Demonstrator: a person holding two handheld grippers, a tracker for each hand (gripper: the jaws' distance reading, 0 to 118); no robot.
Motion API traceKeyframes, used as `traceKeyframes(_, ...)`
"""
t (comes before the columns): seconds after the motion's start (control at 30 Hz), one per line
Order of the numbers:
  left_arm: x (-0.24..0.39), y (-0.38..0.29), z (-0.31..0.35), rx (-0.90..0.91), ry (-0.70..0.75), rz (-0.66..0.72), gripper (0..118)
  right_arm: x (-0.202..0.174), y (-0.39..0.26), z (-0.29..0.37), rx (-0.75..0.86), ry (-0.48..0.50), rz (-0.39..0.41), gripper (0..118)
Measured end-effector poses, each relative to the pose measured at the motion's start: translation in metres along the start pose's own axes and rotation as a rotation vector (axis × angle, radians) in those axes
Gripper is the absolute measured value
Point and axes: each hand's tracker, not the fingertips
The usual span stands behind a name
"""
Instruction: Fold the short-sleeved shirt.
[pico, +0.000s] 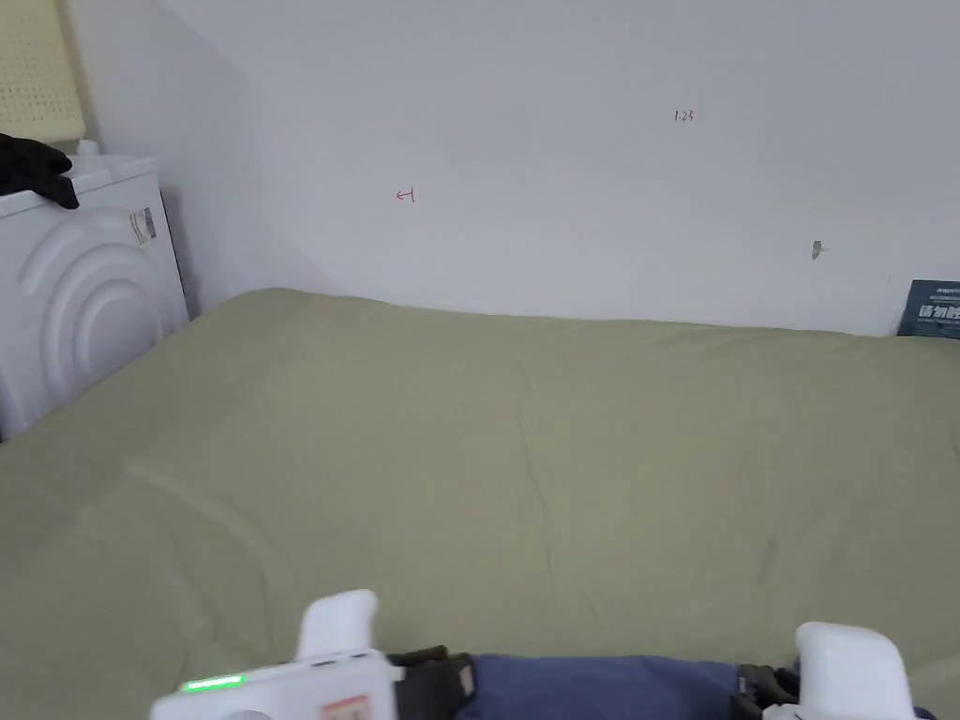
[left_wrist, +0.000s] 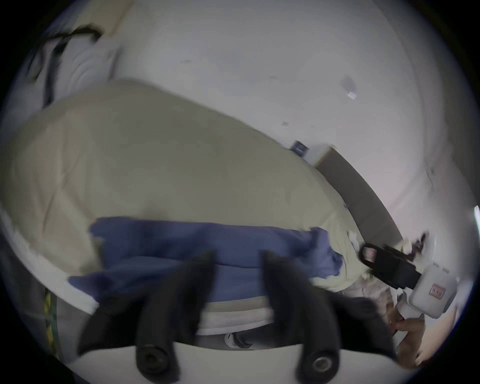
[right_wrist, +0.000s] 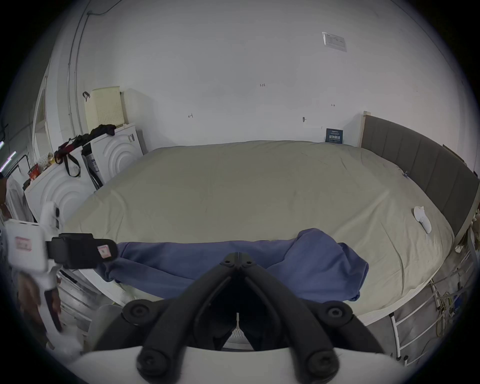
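While no label or wall mark was sharp enough to read, the blue shirt (right_wrist: 241, 262) lay bunched along the near edge of an olive-sheeted bed (right_wrist: 254, 187) against a white wall (pico: 562, 141). The left gripper (left_wrist: 237, 256) stood spread apart over the shirt; the right gripper (right_wrist: 238, 256) was clenched on nothing.
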Motion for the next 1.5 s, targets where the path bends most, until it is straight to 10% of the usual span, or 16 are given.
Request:
traceKeyframes(0.33,-0.137,0.043,-0.010,-0.258,-0.002,0.192,95,0.033,0.023,0.002,-0.001,0.041,-0.064,1)
traceKeyframes(0.73,-0.105,0.017,-0.038,-0.317,0.044,0.037,113,0.036,0.024,-0.003,-0.026,0.076,-0.109,1)
traceKeyframes(0.8,-0.096,0.014,-0.039,-0.342,-0.019,0.066,99,0.035,0.021,-0.004,-0.032,0.073,-0.105,1)
traceKeyframes(0.9,-0.082,0.011,-0.053,-0.345,-0.014,0.024,33,0.038,0.017,-0.006,-0.039,0.072,-0.116,1)
traceKeyframes(1.1,-0.092,0.015,-0.047,-0.276,-0.051,0.122,21,0.052,0.012,0.006,-0.037,0.061,-0.160,1)
traceKeyframes(1.5,0.111,0.052,-0.051,-0.250,0.150,-0.559,19,0.095,0.032,0.072,0.079,-0.086,-0.163,1)
